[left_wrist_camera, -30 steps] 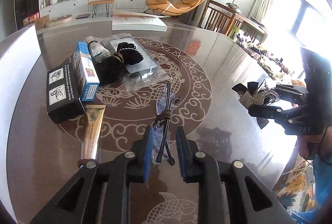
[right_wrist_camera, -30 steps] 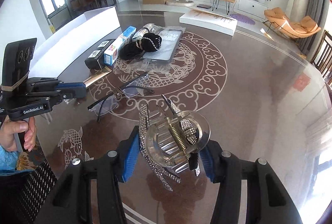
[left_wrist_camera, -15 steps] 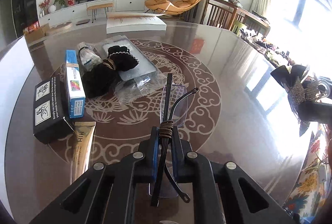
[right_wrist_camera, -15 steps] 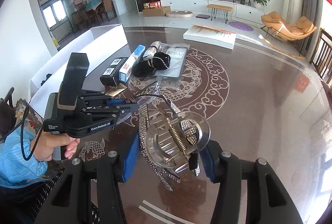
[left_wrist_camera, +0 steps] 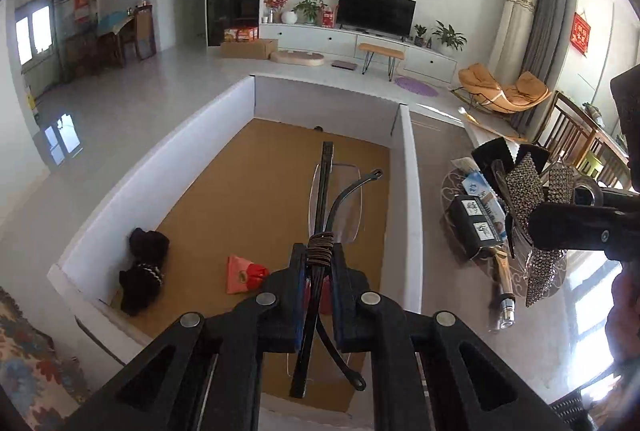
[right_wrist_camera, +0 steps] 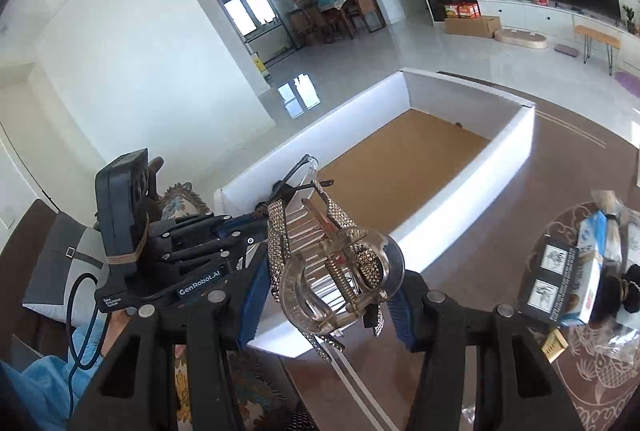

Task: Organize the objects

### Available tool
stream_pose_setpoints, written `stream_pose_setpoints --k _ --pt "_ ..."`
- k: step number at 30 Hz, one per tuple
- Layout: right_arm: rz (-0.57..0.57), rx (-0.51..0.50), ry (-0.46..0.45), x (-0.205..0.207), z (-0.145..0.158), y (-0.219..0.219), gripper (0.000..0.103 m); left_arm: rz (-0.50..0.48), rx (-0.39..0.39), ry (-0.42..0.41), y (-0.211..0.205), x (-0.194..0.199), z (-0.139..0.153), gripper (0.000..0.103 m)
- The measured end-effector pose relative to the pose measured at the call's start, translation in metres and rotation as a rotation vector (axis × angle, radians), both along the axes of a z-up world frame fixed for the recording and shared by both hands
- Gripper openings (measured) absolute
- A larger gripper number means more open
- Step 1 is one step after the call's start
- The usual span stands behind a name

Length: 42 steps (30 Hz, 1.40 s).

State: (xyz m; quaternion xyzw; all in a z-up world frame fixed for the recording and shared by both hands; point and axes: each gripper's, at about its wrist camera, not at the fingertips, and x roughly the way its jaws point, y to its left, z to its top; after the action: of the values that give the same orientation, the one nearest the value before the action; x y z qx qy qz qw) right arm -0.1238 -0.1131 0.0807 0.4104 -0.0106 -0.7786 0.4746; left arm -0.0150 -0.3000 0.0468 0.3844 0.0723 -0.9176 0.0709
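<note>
Left wrist view: left gripper [left_wrist_camera: 319,285] clamped tight on the folded rimless glasses with thin black arms and a brown band wound round them [left_wrist_camera: 326,199], held in the air directly over the brown cardboard floor of the big white-walled open box [left_wrist_camera: 408,191]; glasses' long axis runs straight ahead along the fingers, toward the box's far wall. Box already holds a black scrunchie-like bundle [left_wrist_camera: 144,265] near the left corner and a small red pouch [left_wrist_camera: 242,273] just left of the gripper. So the drop spot lies straight below; release looks like the next call, no sideways travel needed. Right gripper [left_wrist_camera: 568,227] sits to the right, outside the box wall, above the dark patterned desk [left_wrist_camera: 460,331] with a black carton [left_wrist_camera: 476,227] still left on it. Right wrist view: right gripper [right_wrist_camera: 332,287] closed on the clear plastic claw hair clip with rhinestone strips [right_wrist_camera: 336,267], part-open width, clip filling the gap. Box lies ahead and slightly left, clip near the close wall, not clearly inside. Left gripper [right_wrist_camera: 256,219] is nearer the box interior.
</note>
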Motion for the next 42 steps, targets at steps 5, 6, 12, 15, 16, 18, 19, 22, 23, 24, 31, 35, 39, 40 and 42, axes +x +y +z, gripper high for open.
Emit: stream_pose_setpoints --k 5,6,12,15,16,18,19,22,23,24,31,35,39,40,42 --pt "0.077 0.107 -0.12 -0.008 -0.045 -0.099 0.062 0.129 0.025 -0.133 -0.051 -0.002 -0.035 0.049" --pt "0.071 0.133 -0.153 -0.01 -0.056 -0.108 0.076 0.168 -0.004 -0.155 -0.054 -0.002 -0.04 0.054" --pt "-0.075 0.053 -0.107 -0.011 -0.054 -0.059 0.085 0.151 0.001 -0.072 -0.032 0.017 -0.033 0.074" --pt "-0.176 0.047 0.044 0.001 -0.04 0.004 0.1 0.008 0.014 -0.008 0.026 0.026 -0.013 0.074" --pt "-0.23 0.066 0.095 -0.001 -0.039 0.03 0.102 -0.054 0.034 0.009 0.051 0.027 -0.006 0.076" --pt "-0.35 0.121 0.158 0.004 -0.048 0.088 0.103 -0.191 0.066 0.034 0.104 0.034 -0.001 0.087" --pt "-0.414 0.164 0.175 0.007 -0.057 0.118 0.103 -0.252 0.069 0.04 0.132 0.038 -0.003 0.096" --pt "-0.6 0.349 0.184 0.014 -0.096 0.203 0.103 -0.385 0.046 -0.005 0.203 0.034 -0.03 0.103" --pt "-0.636 0.404 0.16 0.016 -0.107 0.228 0.103 -0.413 0.017 -0.042 0.221 0.029 -0.047 0.103" --pt "-0.666 0.439 0.134 0.02 -0.119 0.25 0.103 -0.417 -0.023 -0.085 0.235 0.023 -0.065 0.103" --pt "-0.796 0.515 0.082 0.055 -0.157 0.338 0.103 -0.366 -0.082 -0.215 0.262 -0.034 -0.145 0.103" --pt "-0.792 0.561 0.067 0.046 -0.172 0.338 0.103 -0.366 -0.082 -0.227 0.276 -0.064 -0.143 0.103" --pt "-0.793 0.568 0.098 0.034 -0.171 0.332 0.103 -0.345 -0.078 -0.191 0.29 -0.097 -0.144 0.103" --pt "-0.797 0.563 0.098 0.032 -0.172 0.332 0.103 -0.337 -0.078 -0.184 0.292 -0.104 -0.144 0.103" --pt "-0.801 0.548 0.082 0.028 -0.173 0.333 0.103 -0.324 -0.076 -0.165 0.296 -0.117 -0.145 0.103"
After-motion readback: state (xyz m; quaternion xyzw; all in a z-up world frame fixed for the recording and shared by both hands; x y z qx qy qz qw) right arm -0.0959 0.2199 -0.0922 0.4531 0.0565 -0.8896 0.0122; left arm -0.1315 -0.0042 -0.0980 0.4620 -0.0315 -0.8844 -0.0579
